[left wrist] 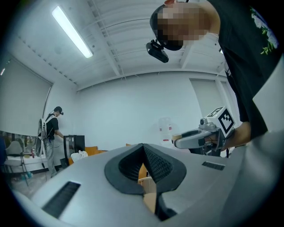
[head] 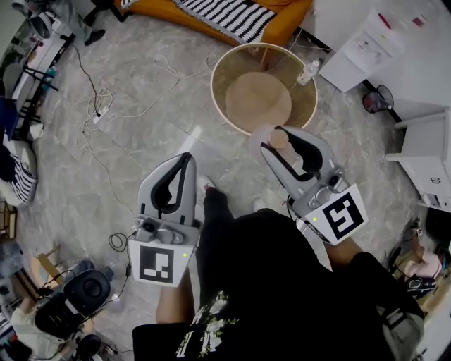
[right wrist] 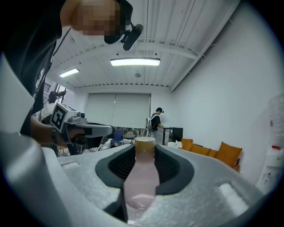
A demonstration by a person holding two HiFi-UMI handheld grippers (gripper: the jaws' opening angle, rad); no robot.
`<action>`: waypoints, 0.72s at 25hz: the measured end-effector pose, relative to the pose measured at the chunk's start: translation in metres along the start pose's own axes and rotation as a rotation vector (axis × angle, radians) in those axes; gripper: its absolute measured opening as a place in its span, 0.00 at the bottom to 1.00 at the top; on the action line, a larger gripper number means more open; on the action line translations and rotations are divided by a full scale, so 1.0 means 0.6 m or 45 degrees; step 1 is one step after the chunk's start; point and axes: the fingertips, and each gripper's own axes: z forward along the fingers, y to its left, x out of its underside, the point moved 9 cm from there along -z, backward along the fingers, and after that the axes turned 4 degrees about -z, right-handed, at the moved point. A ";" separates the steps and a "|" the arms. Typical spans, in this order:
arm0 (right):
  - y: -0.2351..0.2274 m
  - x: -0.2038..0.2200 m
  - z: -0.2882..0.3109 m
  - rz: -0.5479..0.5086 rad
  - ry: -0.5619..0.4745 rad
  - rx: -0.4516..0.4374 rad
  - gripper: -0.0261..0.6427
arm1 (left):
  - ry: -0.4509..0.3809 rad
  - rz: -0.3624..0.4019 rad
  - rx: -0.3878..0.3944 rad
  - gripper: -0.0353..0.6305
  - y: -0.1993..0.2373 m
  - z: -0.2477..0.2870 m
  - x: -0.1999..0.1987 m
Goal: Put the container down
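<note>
A pale pink bottle (right wrist: 142, 177) with a tan cap (head: 280, 138) lies between the jaws of my right gripper (right wrist: 144, 148), cap pointing away from the camera. The black pads press on its sides, so the gripper is shut on it. In the head view the right gripper (head: 282, 144) hangs in the air just short of the near edge of a round tan table (head: 303, 106). My left gripper (head: 186, 159) is held lower left of it, over the floor. Its jaws meet at the tips in the left gripper view (left wrist: 142, 147), with nothing between them.
An orange sofa (head: 289, 21) with a striped blanket (head: 225, 15) stands behind the table. White cabinets (head: 366, 49) line the right side. Cables (head: 106, 99) trail over the grey floor at the left. A person (right wrist: 156, 122) stands at a far counter.
</note>
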 end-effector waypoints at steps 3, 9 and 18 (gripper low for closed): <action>0.002 -0.001 0.047 0.005 0.006 0.037 0.23 | 0.013 0.004 0.037 0.06 0.055 0.009 0.001; -0.003 -0.004 0.138 -0.008 -0.027 0.152 0.23 | 0.017 0.010 0.147 0.06 0.164 0.051 0.007; 0.013 0.005 0.216 0.015 0.007 0.375 0.23 | 0.019 0.035 0.360 0.06 0.276 0.096 0.023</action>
